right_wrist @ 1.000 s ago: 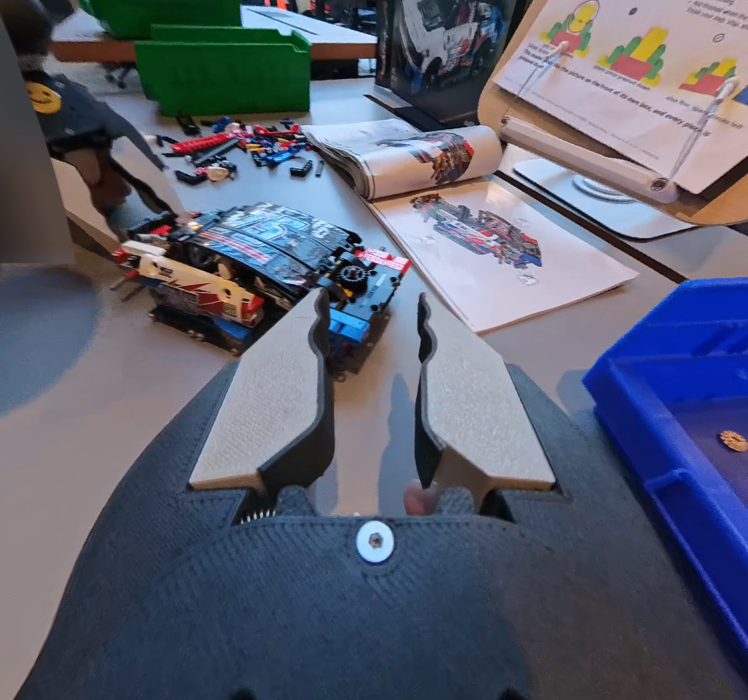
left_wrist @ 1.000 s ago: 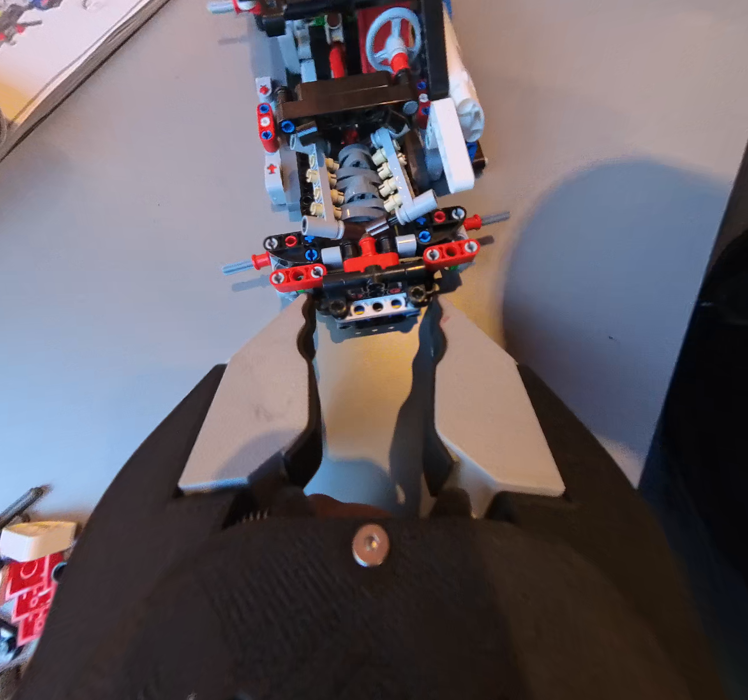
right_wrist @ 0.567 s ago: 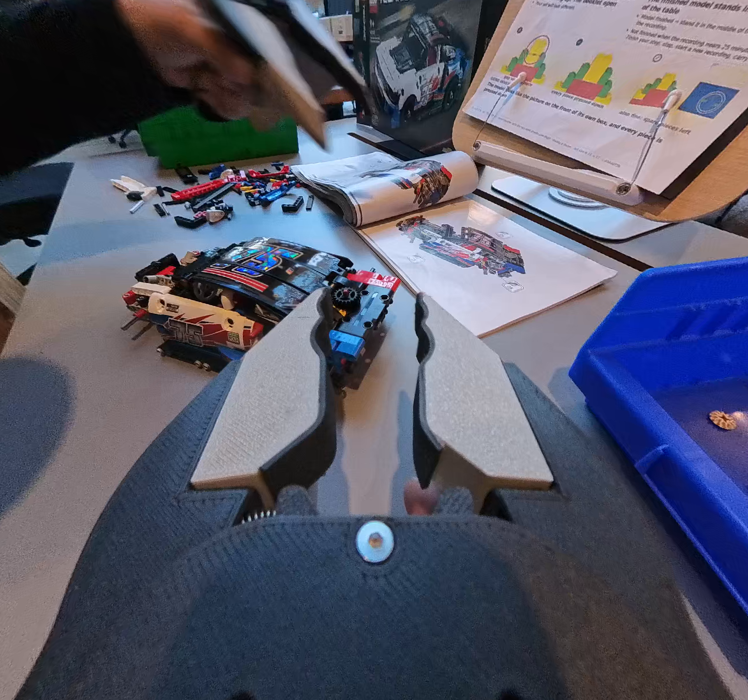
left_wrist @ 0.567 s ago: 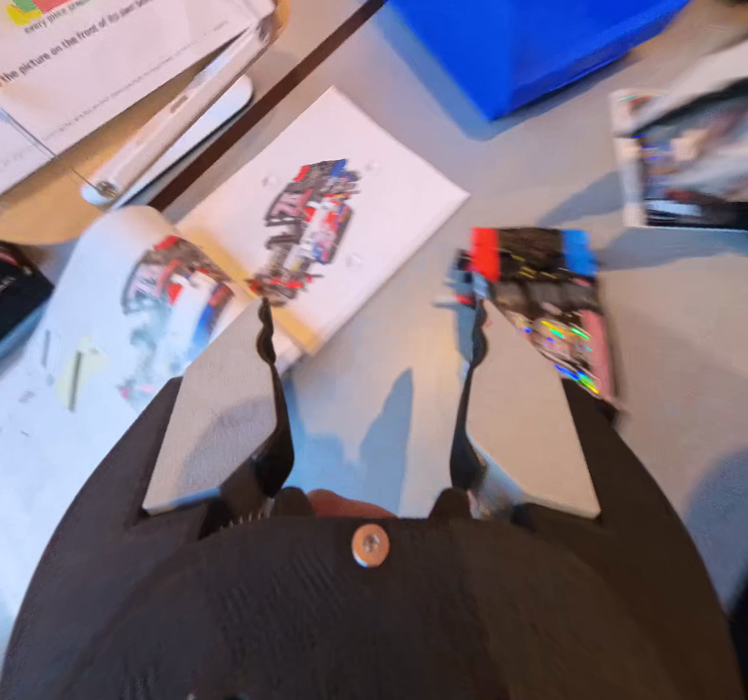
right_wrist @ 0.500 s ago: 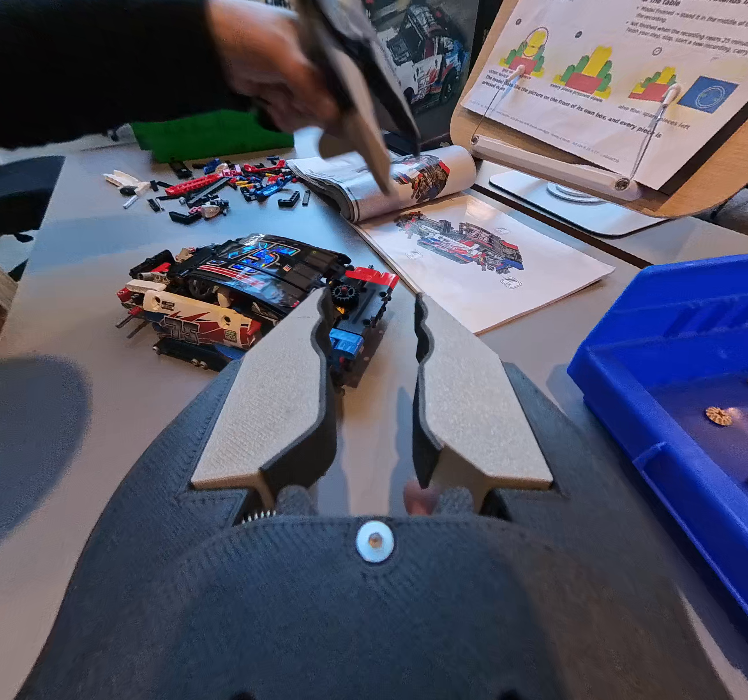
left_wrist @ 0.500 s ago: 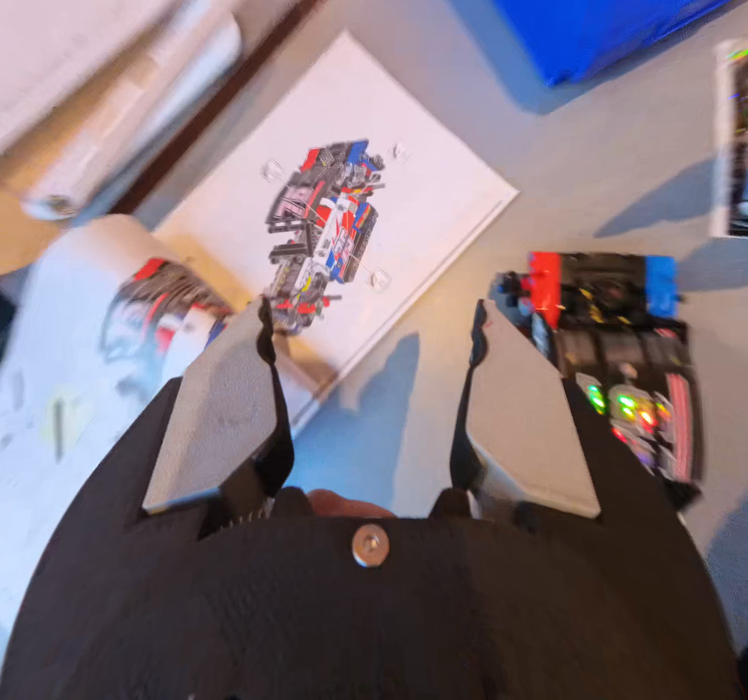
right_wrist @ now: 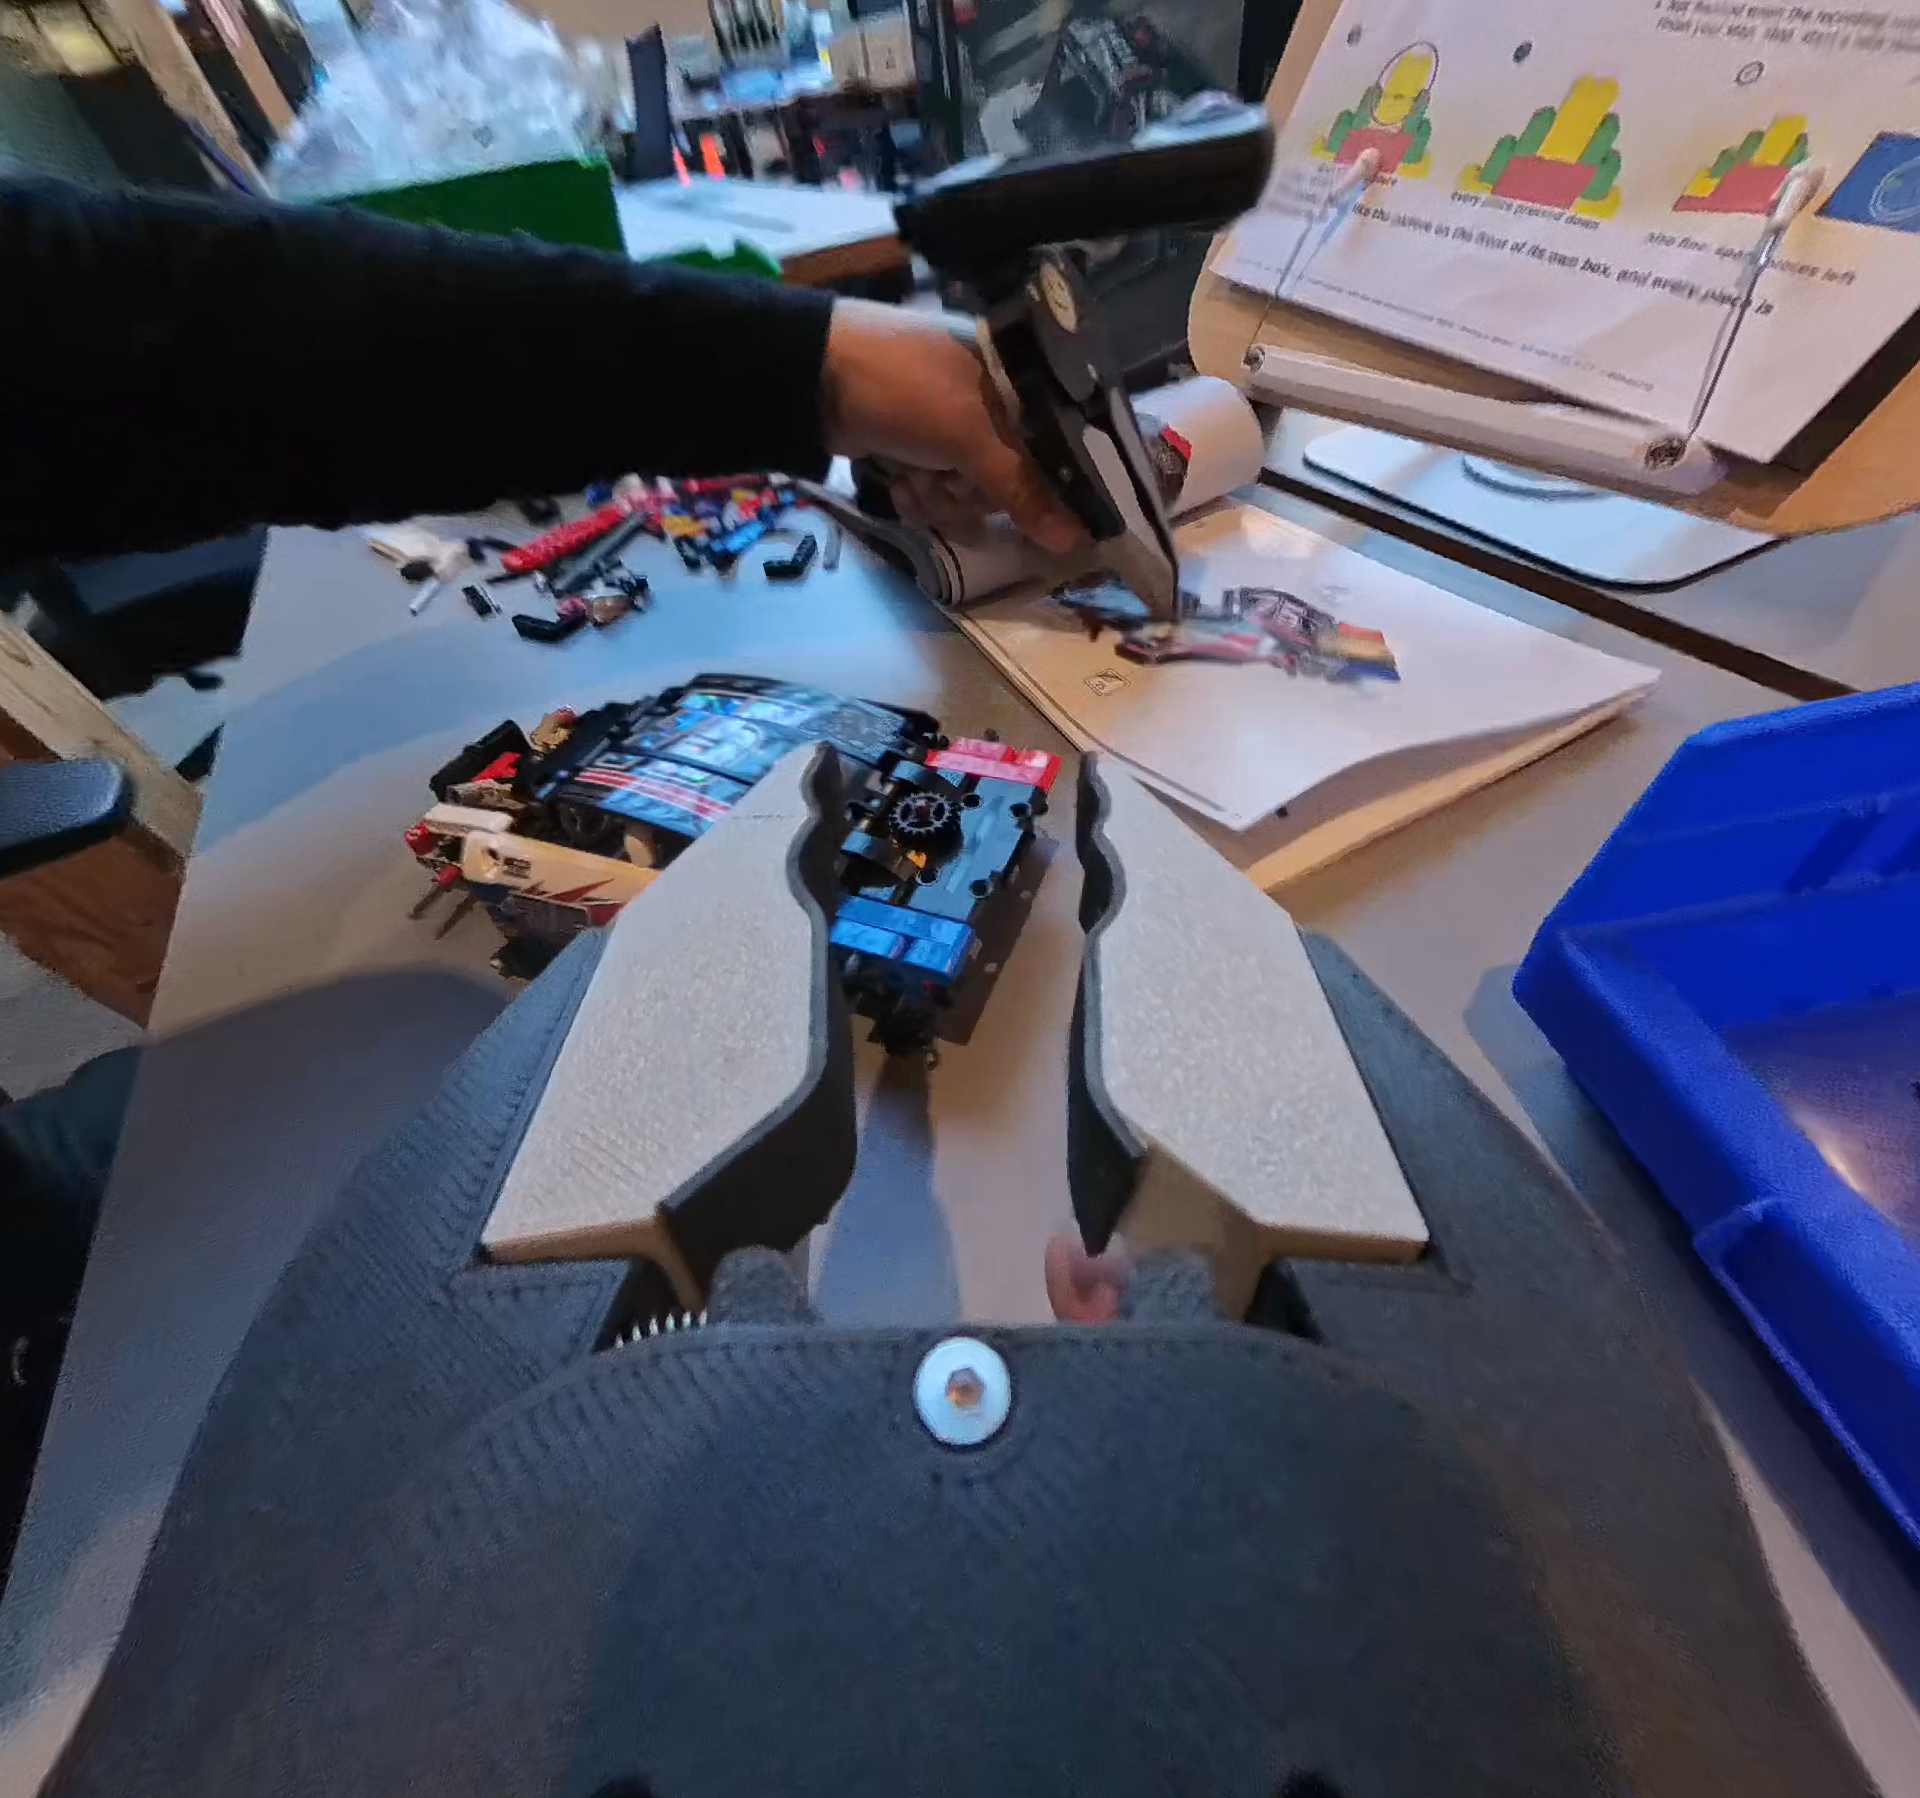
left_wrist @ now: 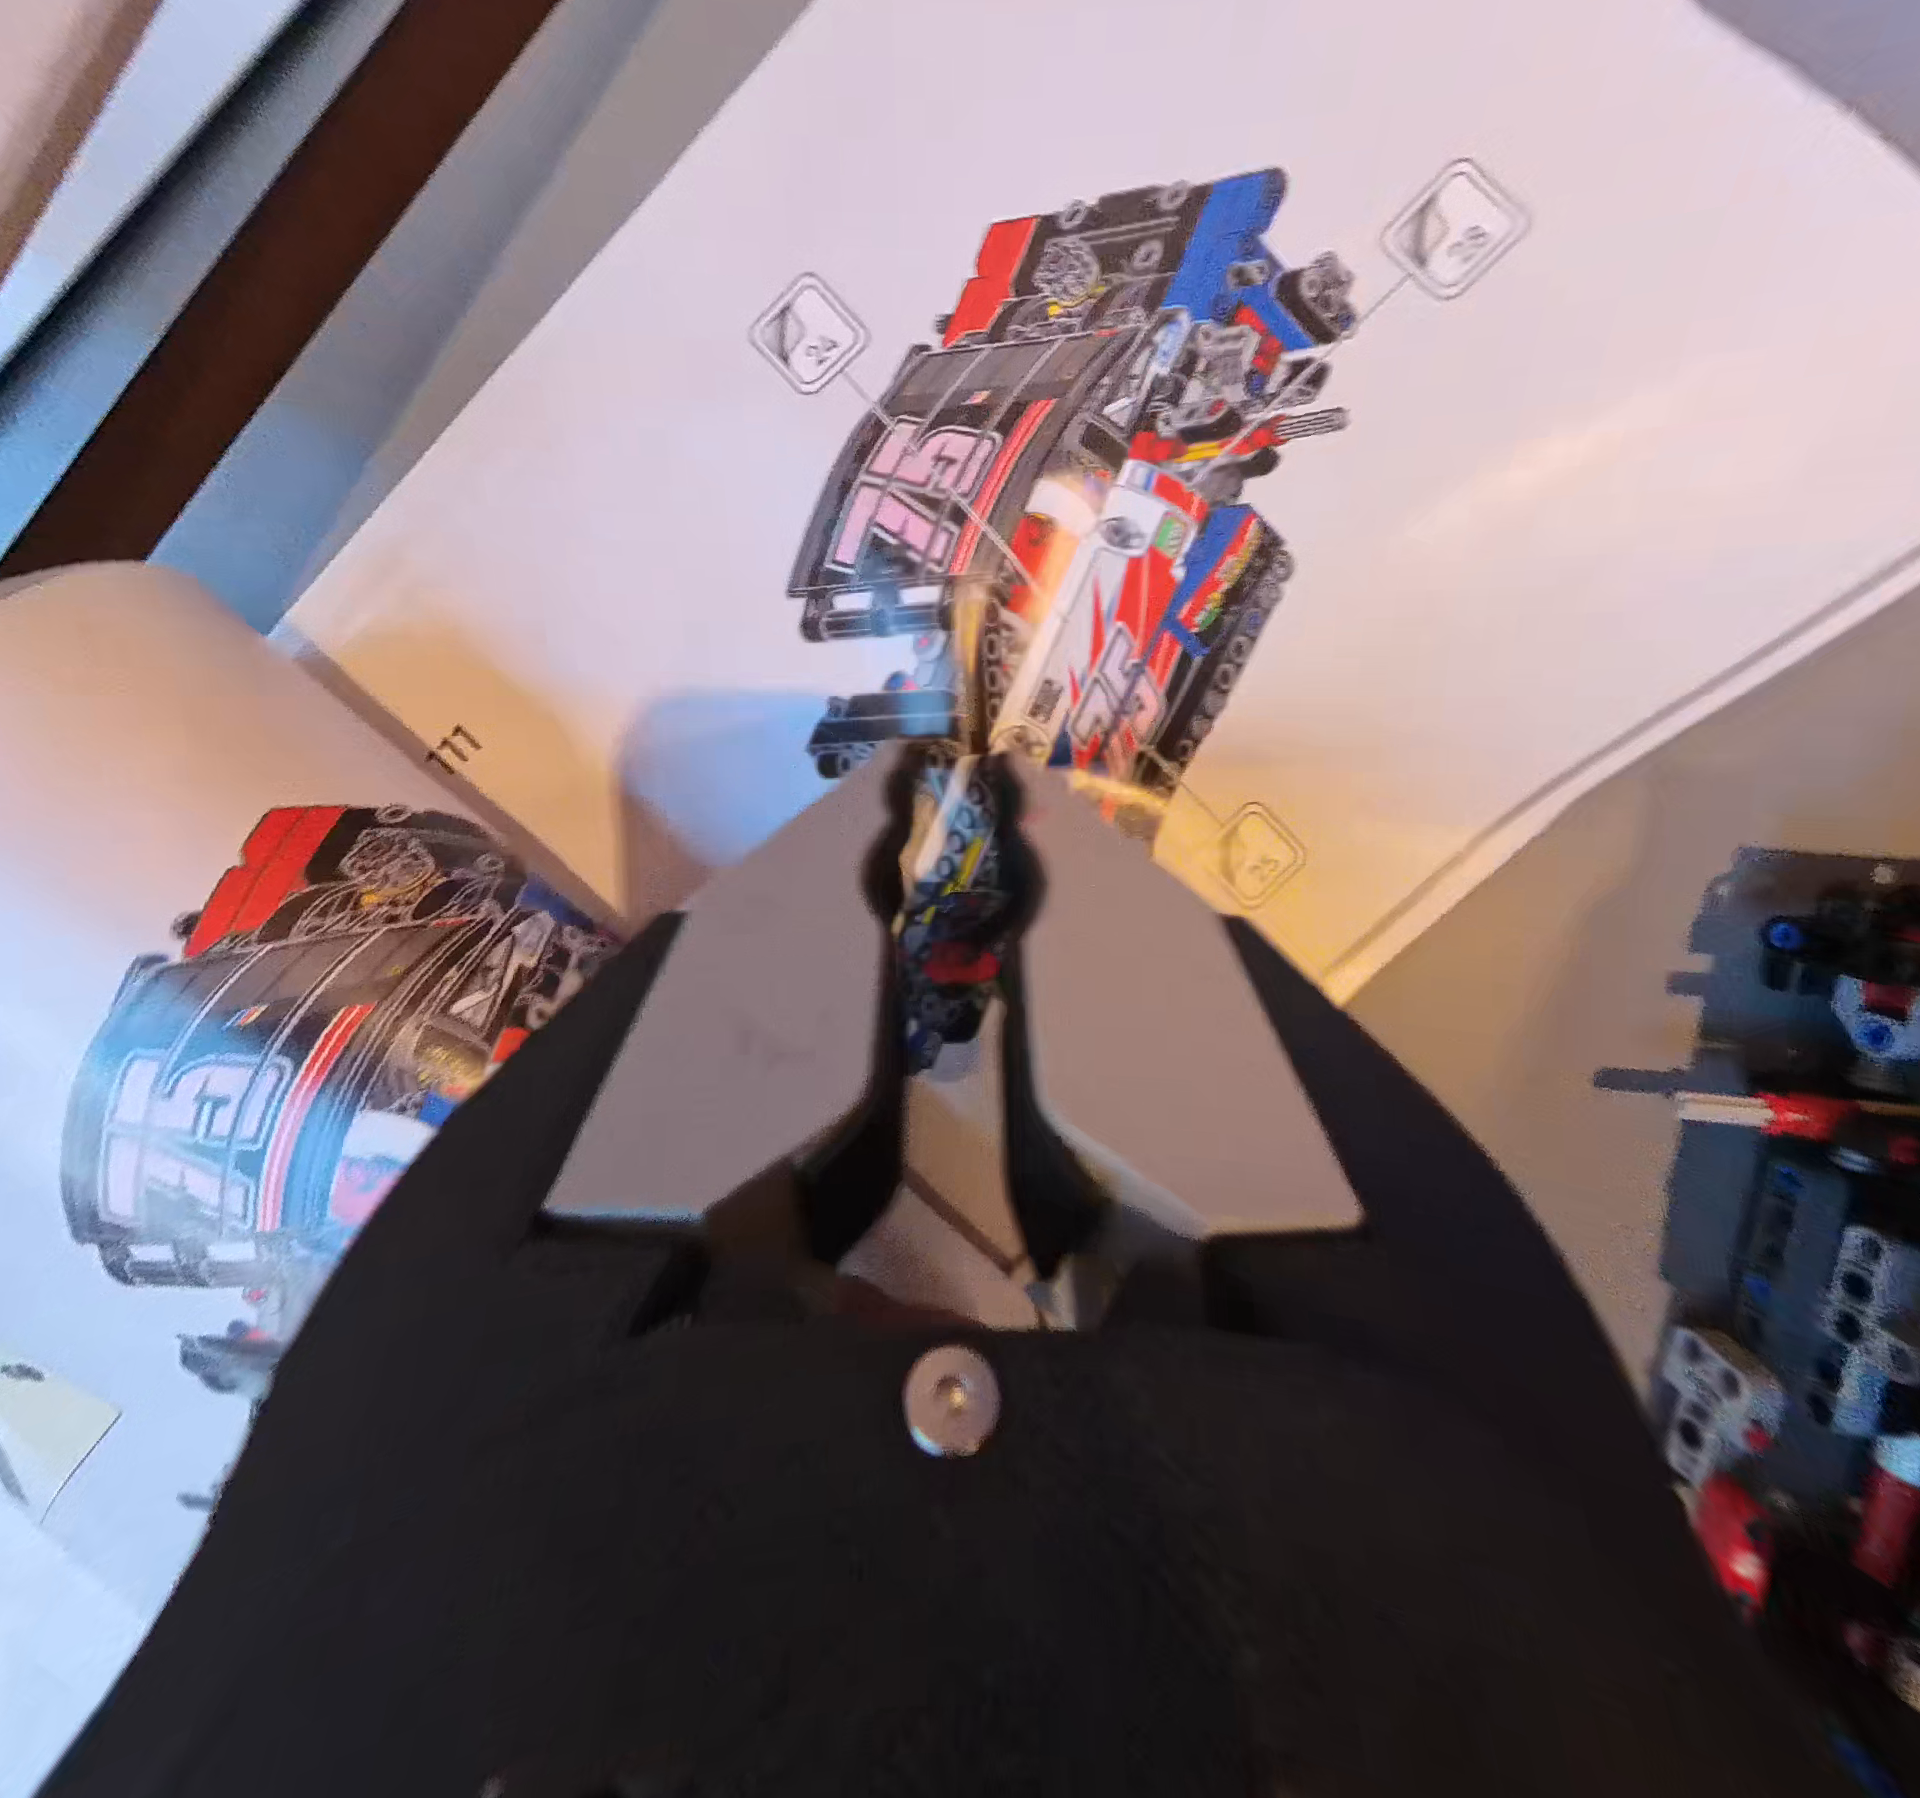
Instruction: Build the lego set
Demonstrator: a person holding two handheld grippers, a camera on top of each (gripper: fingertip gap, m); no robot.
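The left gripper (left_wrist: 951, 792), black with pale grey finger plates, points down at the open white instruction booklet (left_wrist: 1351, 86) lying on the grey bench (right_wrist: 312, 865). Its fingers are drawn nearly together with nothing visibly between them, and the tips meet the printed picture of the car; in the right wrist view the tips look to touch the page. That is probably either to follow the current step or to catch the sheet and turn it, which I cannot tell apart.

The right gripper (right_wrist: 951, 792) hovers low over the bench with its fingers apart and empty, aimed at the part-built black, red, white and blue brick racing car (right_wrist: 727, 792), likely waiting to steady it. The car sits near the booklet's near edge. Loose small bricks (right_wrist: 623, 553) lie scattered farther back, and a blue plastic bin (right_wrist: 1714, 917) stands to the right.
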